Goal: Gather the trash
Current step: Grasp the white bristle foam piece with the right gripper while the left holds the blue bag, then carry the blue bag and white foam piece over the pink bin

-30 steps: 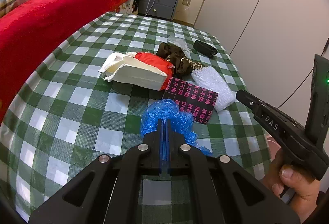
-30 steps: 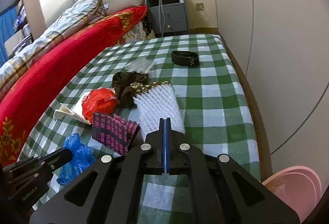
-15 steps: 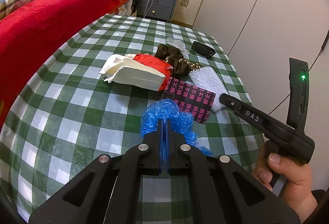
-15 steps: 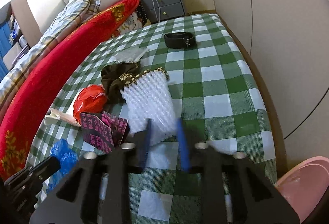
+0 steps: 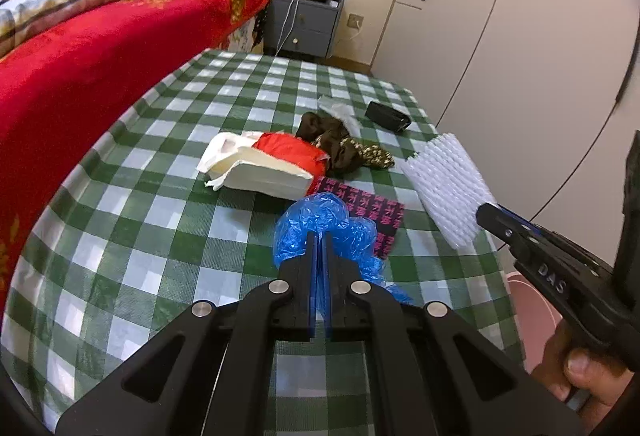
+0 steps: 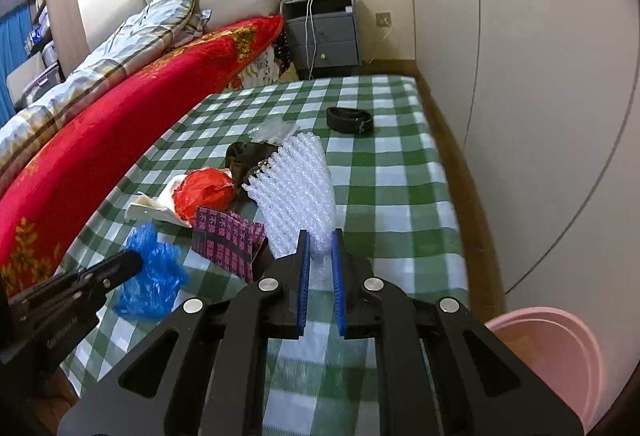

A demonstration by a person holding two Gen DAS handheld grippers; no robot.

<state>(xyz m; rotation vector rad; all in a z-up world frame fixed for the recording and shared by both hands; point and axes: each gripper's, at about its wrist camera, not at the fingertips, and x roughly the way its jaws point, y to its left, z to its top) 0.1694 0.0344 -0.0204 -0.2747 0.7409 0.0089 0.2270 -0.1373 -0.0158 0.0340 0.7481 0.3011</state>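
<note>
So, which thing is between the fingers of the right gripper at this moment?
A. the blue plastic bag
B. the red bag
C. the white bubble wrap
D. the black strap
C: in the right wrist view, the near end of the white bubble wrap sits between the blue pads of the right gripper, and the sheet appears lifted off the checked cloth.

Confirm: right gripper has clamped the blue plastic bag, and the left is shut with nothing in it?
Wrong item. The right gripper has closed on the white bubble wrap, as the right wrist view shows. The blue plastic bag lies loose. The left gripper is shut, empty.
</note>
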